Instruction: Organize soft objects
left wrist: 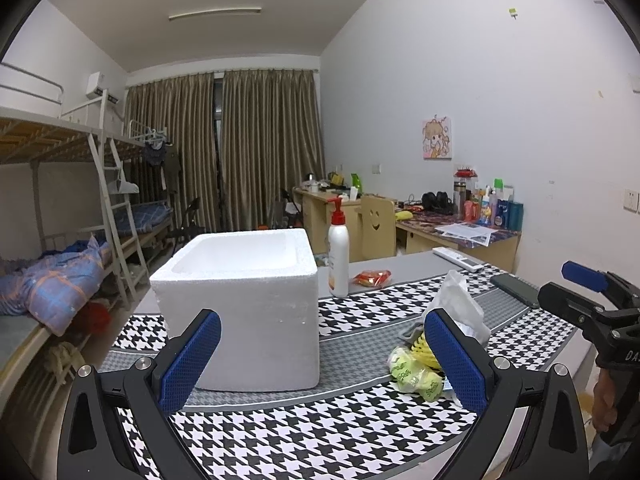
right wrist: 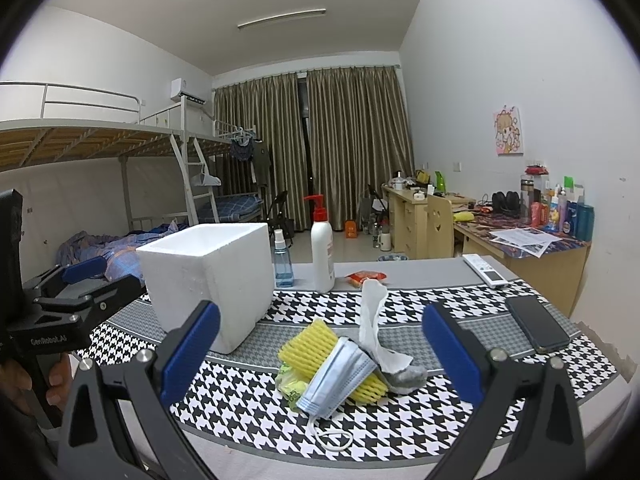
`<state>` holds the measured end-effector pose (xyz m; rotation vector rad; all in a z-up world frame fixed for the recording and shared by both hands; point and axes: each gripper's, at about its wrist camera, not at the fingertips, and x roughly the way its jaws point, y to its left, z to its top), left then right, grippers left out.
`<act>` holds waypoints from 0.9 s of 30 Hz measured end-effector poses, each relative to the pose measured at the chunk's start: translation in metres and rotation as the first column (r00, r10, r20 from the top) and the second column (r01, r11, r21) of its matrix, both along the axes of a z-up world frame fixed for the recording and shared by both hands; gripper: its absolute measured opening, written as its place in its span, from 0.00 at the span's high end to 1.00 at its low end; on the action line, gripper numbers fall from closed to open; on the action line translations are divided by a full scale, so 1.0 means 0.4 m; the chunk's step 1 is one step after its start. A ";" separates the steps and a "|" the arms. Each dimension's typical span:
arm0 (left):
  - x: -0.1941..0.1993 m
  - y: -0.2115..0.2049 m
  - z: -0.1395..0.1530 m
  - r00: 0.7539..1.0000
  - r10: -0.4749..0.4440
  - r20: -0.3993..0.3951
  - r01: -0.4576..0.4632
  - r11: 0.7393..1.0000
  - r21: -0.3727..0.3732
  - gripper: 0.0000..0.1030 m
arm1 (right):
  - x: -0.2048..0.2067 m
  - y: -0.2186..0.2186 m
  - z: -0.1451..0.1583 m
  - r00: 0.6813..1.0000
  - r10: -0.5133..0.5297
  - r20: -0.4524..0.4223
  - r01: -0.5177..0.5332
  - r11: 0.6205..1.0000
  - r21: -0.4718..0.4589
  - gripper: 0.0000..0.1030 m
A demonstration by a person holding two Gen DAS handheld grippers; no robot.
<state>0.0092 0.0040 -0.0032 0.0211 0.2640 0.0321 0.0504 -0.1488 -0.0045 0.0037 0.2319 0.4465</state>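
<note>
A: What's the right wrist cam giving that the left isn't?

B: The pile, properly. A blue face mask (right wrist: 340,376) is lying on top of yellow foam netting (right wrist: 306,346), w/ a white tissue (right wrist: 372,320) sticking up behind, a gray sock (right wrist: 406,376) at the right & a green-printed plastic bag (right wrist: 290,386) peeking out at the left. Also a blue spray bottle (right wrist: 283,262) standing btwn the foam box (right wrist: 208,276) & the white pump bottle (right wrist: 322,252). Left cam is hiding that bottle behind the box.

A: And the left wrist cam?

B: It's looking down into the foam box (left wrist: 248,300): open top, white, sitting on the houndstooth mat (left wrist: 320,436). The pile is just right of it, partly blocked by a finger; green bag (left wrist: 412,374) is showing best there.

A: Fingers?

B: Left gripper (left wrist: 322,360) is hanging spread wide, holding nothing, box btwn the pads. Right gripper (right wrist: 320,360) is likewise spread wide & empty, framing the pile.

A: Other stuff?

B: Red snack packet (right wrist: 366,278), remote (right wrist: 484,270) & dark phone (right wrist: 536,324) are lying farther back/right on the table.
</note>
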 end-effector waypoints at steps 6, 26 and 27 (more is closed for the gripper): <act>0.009 0.002 0.002 1.000 -0.002 0.002 0.002 1.000 0.000 0.01 | 0.010 0.000 0.002 1.000 0.001 0.001 -0.001 1.000 0.004 0.01; 0.097 -0.045 -0.013 0.991 -0.118 -0.064 0.118 0.993 -0.015 0.01 | 0.087 -0.035 -0.023 0.996 -0.062 -0.057 0.062 0.998 0.001 0.01; 0.100 -0.049 -0.015 0.990 -0.124 -0.067 0.123 0.992 -0.014 0.01 | 0.091 -0.037 -0.025 0.996 -0.062 -0.062 0.062 0.998 0.000 0.01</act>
